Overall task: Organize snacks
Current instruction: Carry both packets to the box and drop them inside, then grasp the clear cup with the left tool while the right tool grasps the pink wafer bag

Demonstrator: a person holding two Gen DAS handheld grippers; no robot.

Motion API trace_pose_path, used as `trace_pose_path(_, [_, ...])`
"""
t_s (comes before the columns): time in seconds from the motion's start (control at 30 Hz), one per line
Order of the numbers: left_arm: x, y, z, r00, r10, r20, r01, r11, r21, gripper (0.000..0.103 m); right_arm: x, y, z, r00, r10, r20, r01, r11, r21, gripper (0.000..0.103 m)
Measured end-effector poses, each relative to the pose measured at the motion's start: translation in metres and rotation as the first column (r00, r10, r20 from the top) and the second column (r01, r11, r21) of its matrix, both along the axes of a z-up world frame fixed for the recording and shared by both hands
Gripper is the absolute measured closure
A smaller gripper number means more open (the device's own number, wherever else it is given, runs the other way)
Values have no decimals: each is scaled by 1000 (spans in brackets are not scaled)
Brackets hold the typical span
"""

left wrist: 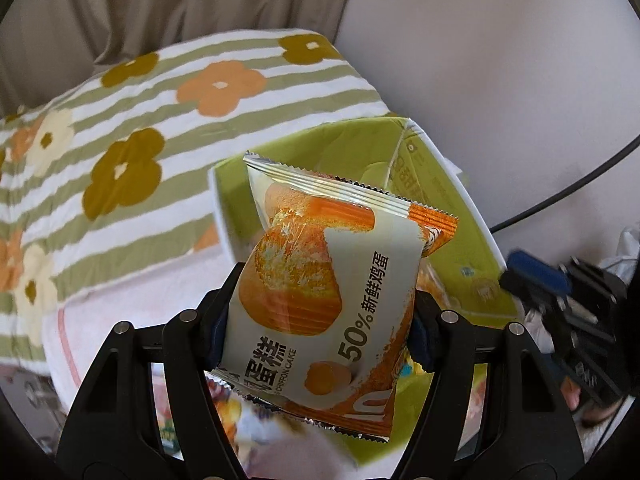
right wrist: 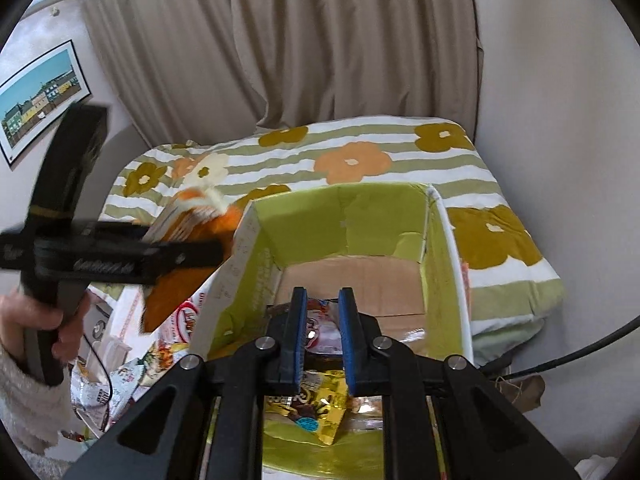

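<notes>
- left gripper [left wrist: 320, 320] is clenching a chiffon cake packet [left wrist: 328, 292] between its jaws, gripping it by the sides; the packet is printed with an orange cake and "50%" text, crimped top edge pointing away from the camera
- in the right wrist view the same left gripper [right wrist: 188, 256] is showing up blurred at the left, held in the person's left hand [right wrist: 36, 320], with the orange packet [right wrist: 188, 240] sitting just outside the box's left wall, above the rim
- right gripper [right wrist: 323, 336] is hovering over the near end of the green cardboard box [right wrist: 360, 216], jaws parted with a narrow gap and nothing between the blue pads [right wrist: 350, 340]
- below the right jaws, a yellow snack packet [right wrist: 320, 412] is lying on the box floor, with a red-and-white wrapper [right wrist: 320, 320] just beyond it
- in the left wrist view the box [left wrist: 460, 216] is lying directly behind and under the held packet, open top facing up
- loose snack wrappers [right wrist: 120, 380] are piling up left of the box, too blurred to identify
- the box is resting against a striped floral blanket [left wrist: 160, 128] on a bed, seen again in the right wrist view [right wrist: 500, 240]
- beige curtain [right wrist: 300, 40] is hanging behind the bed; a framed picture [right wrist: 40, 96] is hanging on the wall at far left
</notes>
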State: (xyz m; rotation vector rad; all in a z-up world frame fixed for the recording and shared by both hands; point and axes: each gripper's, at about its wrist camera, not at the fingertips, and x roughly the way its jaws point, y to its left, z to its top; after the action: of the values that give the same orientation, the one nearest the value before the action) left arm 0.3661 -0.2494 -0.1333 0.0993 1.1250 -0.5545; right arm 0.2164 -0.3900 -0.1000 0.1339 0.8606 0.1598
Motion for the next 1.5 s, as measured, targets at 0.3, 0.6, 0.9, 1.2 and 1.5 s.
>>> trace_pose_path(0.3, [33,-35,-34,1000,-15,-7,16,996,85,0,5,-11,-29,996,-30,-79,30,1000,5,89])
trace_pose_path(0.6, [12,-10,-19,999,14,31,-17,996,92,0,0,-8,-32,995,-28,-98,28,1000,4,88])
trace_pose_path(0.9, [-43,52,35,983,123,133,-134,988,75,0,-14,6,-2,999,34,-36,-34,999,-5,62])
trace_pose_path(1.2, [-124,144,55,917,362,169,-377,924,68,0,-22,46,3,976,217,22,-217,975,35,5])
trace_pose_path(1.5, [-201,248,47,831,535,151,-551,830,88,0,-42,105,6,940,339,42,-341,936,91,2])
